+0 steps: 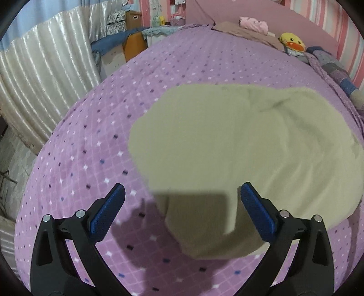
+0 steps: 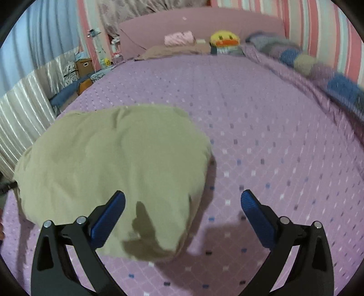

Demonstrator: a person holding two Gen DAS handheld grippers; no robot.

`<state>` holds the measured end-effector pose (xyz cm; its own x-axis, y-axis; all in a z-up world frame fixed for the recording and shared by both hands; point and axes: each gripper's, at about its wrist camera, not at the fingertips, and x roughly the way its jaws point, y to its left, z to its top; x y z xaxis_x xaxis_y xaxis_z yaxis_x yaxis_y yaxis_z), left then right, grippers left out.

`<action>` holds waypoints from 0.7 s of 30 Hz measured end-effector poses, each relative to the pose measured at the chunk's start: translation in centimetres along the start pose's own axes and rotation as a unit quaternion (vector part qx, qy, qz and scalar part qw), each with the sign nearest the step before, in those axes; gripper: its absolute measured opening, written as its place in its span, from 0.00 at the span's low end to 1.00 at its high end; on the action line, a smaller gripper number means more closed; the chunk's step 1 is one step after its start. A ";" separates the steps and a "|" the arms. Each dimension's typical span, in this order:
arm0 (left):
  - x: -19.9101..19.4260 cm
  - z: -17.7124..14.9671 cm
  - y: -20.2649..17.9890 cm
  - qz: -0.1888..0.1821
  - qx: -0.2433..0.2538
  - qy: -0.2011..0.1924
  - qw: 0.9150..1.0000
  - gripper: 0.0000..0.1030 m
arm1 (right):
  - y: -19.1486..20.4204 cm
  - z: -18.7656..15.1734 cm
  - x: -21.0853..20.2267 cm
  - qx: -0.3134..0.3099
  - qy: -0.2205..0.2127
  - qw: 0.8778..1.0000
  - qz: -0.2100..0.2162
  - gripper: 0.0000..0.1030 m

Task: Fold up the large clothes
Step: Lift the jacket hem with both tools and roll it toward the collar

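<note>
A pale olive-beige garment [image 1: 227,148] lies folded in a broad heap on the purple dotted bedspread [image 1: 95,141]. In the left wrist view its near end reaches between my blue-padded fingers, and my left gripper [image 1: 182,193] hovers open above it, holding nothing. In the right wrist view the same garment [image 2: 118,164] lies left of centre on the bedspread [image 2: 261,136]. My right gripper [image 2: 183,200] stands open over the garment's near right edge, its left finger above the cloth and its right finger above bare bedspread.
At the bed's head lie a pink headboard [image 2: 200,25], a yellow duck plush [image 2: 224,38], a pink folded item [image 2: 179,38] and a patchwork blanket [image 2: 318,66] along the right side. White curtains [image 1: 43,75] and boxes [image 1: 134,18] stand beyond the left edge.
</note>
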<state>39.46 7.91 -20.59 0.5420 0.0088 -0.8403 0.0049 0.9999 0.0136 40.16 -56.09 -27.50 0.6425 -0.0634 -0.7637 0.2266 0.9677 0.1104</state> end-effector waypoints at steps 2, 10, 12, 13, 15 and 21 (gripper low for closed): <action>0.4 -0.7 0.3 0.003 0.001 0.006 1.000 0.97 | -0.8 -0.4 0.7 0.022 0.016 0.999 0.032 0.98; 0.8 -1.1 0.4 0.001 0.020 -0.001 1.000 0.97 | -0.7 -1.6 4.4 0.040 0.033 0.994 0.096 0.98; 0.9 -1.2 0.2 0.000 0.025 -0.003 1.000 0.97 | -0.9 -2.1 5.4 0.044 0.034 0.992 0.112 0.98; 0.9 -1.3 0.2 -0.002 0.028 -0.005 1.000 0.97 | -1.1 -2.2 5.7 0.048 0.034 0.991 0.121 0.98; 1.0 -1.2 0.2 -0.003 0.035 -0.007 0.999 0.97 | -1.3 -2.6 6.7 0.058 0.040 0.987 0.142 0.98; 1.1 -1.3 0.2 -0.013 0.037 -0.009 0.999 0.97 | -1.2 -3.2 8.0 0.067 0.050 0.983 0.165 0.98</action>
<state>38.99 8.11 -22.18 0.5553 -0.0190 -0.8315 0.0814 0.9962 0.0316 42.63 -57.01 -35.78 0.6240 0.2784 -0.7302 0.1177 0.8902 0.4400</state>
